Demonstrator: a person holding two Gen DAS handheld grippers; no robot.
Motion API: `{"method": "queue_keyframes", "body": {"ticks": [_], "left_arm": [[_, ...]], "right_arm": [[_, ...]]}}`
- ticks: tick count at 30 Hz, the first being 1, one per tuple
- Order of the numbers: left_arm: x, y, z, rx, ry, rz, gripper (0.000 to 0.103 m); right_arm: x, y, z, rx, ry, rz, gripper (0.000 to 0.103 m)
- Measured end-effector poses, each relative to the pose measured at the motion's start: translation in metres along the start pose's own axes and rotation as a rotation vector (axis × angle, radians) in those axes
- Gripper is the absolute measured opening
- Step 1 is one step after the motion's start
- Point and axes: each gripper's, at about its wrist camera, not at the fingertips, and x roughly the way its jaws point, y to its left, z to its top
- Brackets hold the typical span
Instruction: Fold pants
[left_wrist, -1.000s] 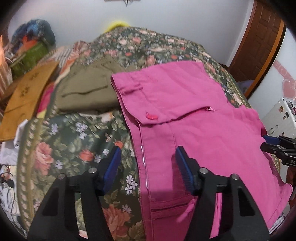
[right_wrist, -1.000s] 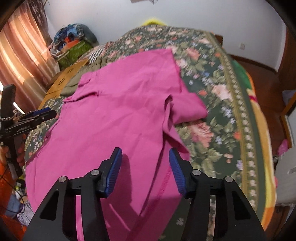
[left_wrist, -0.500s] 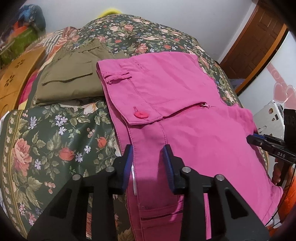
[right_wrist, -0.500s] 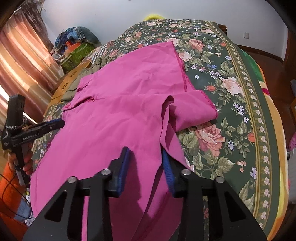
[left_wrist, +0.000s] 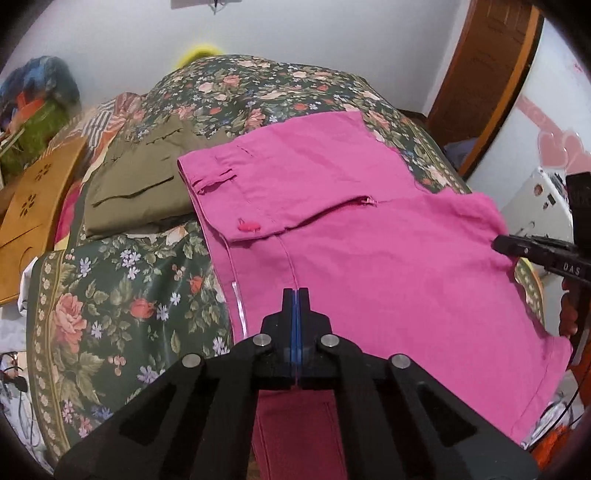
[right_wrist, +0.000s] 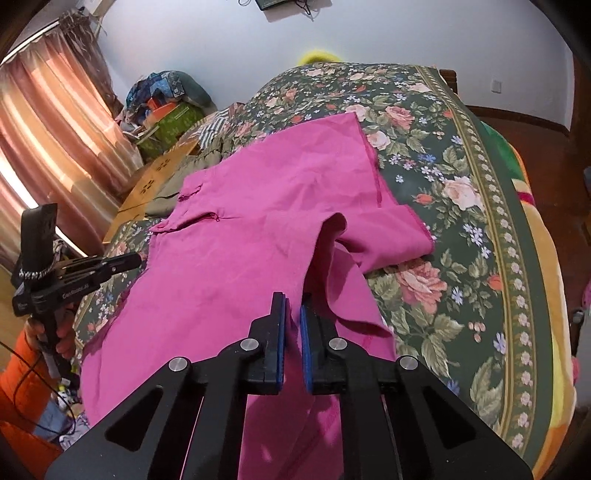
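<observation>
Pink pants (left_wrist: 369, 251) lie spread across a floral bedspread (left_wrist: 122, 295), waistband and pink button (left_wrist: 248, 226) toward the left. My left gripper (left_wrist: 296, 295) is shut on the near waist edge of the pants. In the right wrist view the pants (right_wrist: 258, 229) show their legs, with one leg bunched up into a ridge. My right gripper (right_wrist: 291, 306) is shut on the pink cloth at that ridge near the leg ends. Each gripper shows in the other's view, the right one (left_wrist: 532, 251) at the right edge and the left one (right_wrist: 92, 269) at the left.
Folded olive-green pants (left_wrist: 140, 188) lie on the bed beyond the waistband. A wooden board (left_wrist: 33, 199) and piled boxes (right_wrist: 166, 114) stand at the bed's left side. A curtain (right_wrist: 44, 140) hangs left, a wooden door (left_wrist: 484, 74) stands right. The bed (right_wrist: 480, 258) extends right.
Both grippers went from wide open to shut on the pink pants. The cloth by the right gripper has been pulled up into a ridge.
</observation>
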Motion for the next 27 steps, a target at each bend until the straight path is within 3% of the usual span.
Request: {"method": "queue_keyframes", "body": {"ticks": [6, 11, 15, 20, 27], "left_arm": [[0.013, 0.014, -0.016, -0.083, 0.068, 0.015, 0.000], [0.005, 0.021, -0.016, -0.102, 0.055, 0.029, 0.000], [-0.004, 0.031, 0.003, -0.100, 0.011, 0.069, 0.005], [0.003, 0.044, 0.035, -0.128, -0.015, 0.064, 0.018], [0.046, 0.057, 0.070, -0.157, 0.038, 0.022, 0.023]], "right_arm": [[0.004, -0.004, -0.014, 0.020, 0.037, -0.009, 0.006], [-0.001, -0.007, -0.019, 0.035, 0.060, -0.024, 0.009], [-0.018, -0.010, -0.007, 0.025, 0.034, -0.059, 0.015], [-0.029, -0.023, 0.018, 0.021, -0.027, -0.089, 0.033], [-0.003, -0.043, 0.050, 0.028, -0.018, -0.089, 0.034]]}}
